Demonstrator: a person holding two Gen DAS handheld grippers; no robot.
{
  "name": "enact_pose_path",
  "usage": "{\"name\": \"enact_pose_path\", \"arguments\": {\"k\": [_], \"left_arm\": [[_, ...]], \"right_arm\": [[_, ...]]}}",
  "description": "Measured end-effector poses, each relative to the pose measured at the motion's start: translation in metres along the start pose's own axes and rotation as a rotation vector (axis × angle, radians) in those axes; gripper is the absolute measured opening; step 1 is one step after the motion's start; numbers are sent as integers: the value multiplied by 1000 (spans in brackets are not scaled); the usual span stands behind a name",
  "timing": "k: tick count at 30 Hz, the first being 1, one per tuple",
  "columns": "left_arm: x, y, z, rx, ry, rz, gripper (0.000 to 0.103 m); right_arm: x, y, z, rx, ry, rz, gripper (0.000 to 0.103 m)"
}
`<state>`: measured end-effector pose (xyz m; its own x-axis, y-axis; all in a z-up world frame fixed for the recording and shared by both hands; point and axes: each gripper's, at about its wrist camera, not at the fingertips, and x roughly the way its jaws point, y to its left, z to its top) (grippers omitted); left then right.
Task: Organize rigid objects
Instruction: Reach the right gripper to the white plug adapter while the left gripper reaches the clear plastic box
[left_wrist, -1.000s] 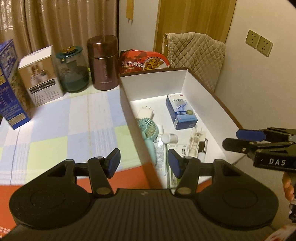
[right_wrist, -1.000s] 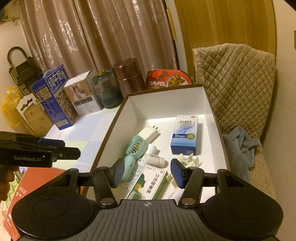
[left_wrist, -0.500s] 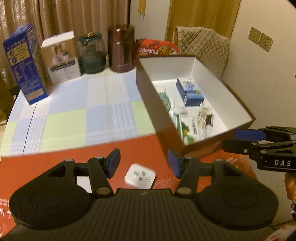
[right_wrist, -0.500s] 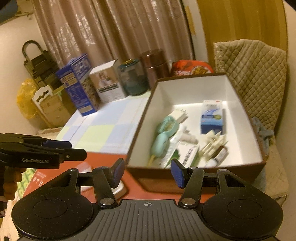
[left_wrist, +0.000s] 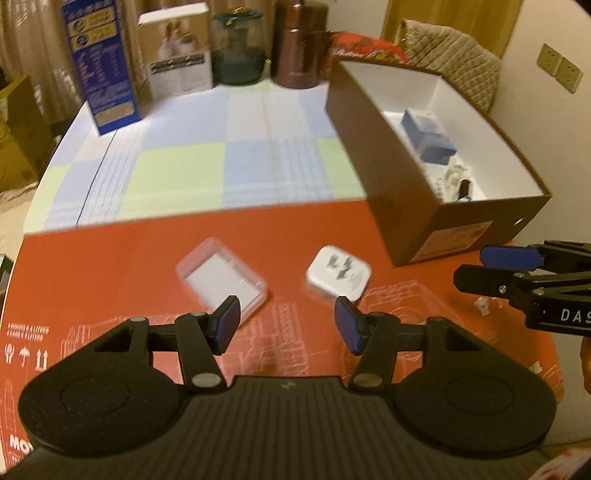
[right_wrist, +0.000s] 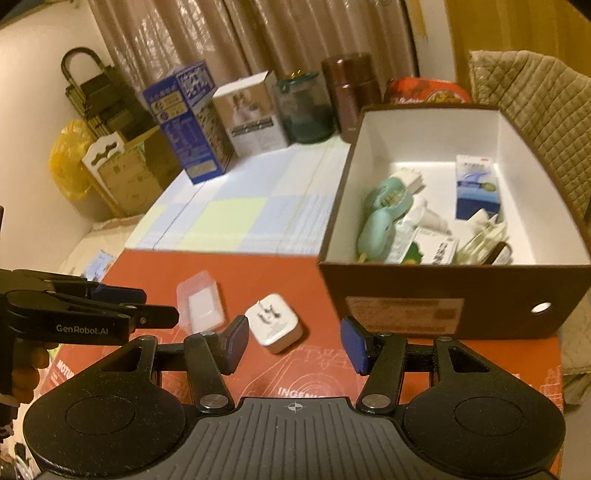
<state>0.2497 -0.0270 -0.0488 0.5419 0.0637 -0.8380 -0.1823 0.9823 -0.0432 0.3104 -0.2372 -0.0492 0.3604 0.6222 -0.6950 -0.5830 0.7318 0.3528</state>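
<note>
The left wrist camera is sitting low over the near edge of the desk (left_wrist: 184, 162), looking forward between its own claw (left_wrist: 287, 325) toward the far edge. The right wrist camera is looking the same way over its claw (right_wrist: 293, 343), closer to the brown box (right_wrist: 454, 291) at the right edge. Both are taking in the white plug adapter (left_wrist: 338, 272) (right_wrist: 273, 322), the clear case (left_wrist: 221, 282) (right_wrist: 201, 306), and each other's claw at the frame side.

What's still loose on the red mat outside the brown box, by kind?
White plug adapter: 1
Clear plastic case: 1
Total: 2, both lying apart on the red mat, near the brown box.
</note>
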Motion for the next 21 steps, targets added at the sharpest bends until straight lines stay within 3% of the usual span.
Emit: {"name": "enact_pose_path", "arguments": {"k": [12,21], "left_arm": [[19,24,-20,-43,30,19,53],[37,39,-21,-71,58,9,53]], "right_arm": [[49,21,-13,-36,77,12,52],[81,29,-16,-69,132,-26,54]]}}
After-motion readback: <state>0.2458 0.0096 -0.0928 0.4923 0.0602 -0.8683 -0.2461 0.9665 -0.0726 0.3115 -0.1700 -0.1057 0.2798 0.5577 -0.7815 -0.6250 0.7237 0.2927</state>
